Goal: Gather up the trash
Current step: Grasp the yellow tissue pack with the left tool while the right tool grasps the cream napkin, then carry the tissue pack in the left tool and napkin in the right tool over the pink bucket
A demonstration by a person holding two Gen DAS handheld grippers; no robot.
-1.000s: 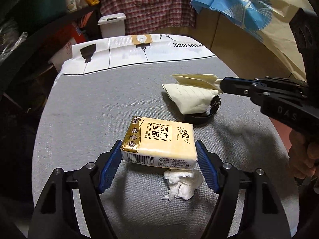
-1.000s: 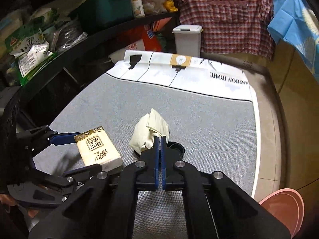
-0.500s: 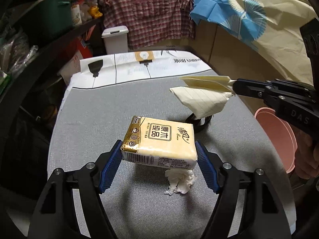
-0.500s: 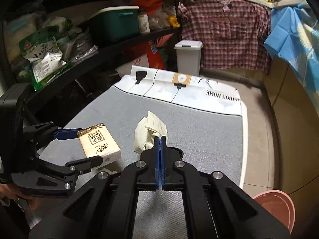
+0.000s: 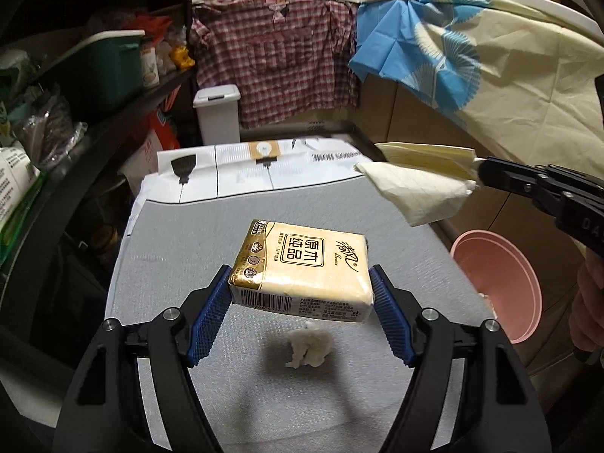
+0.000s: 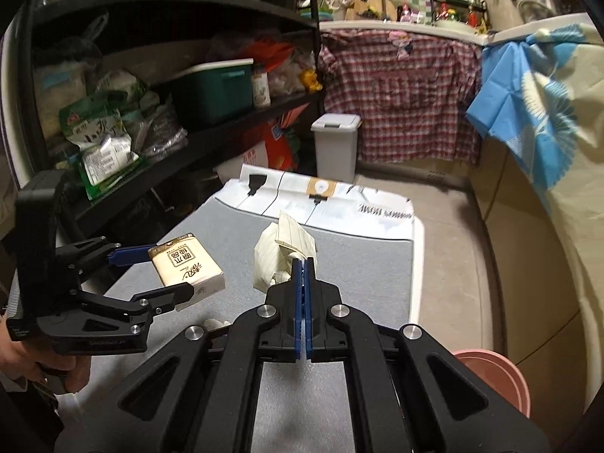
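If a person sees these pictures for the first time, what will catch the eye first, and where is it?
First comes the yellow tissue pack, clamped between the blue pads of the left gripper and lifted above the grey table. To its right, the right gripper is shut on crumpled lined paper, also in the air. A white tissue wad lies on the table under the pack, and a pink basin stands beyond the table's right edge.

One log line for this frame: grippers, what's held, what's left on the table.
left gripper: shut on yellow tissue pack | right gripper: shut on cream lined paper | left: white crumpled tissue on grey table
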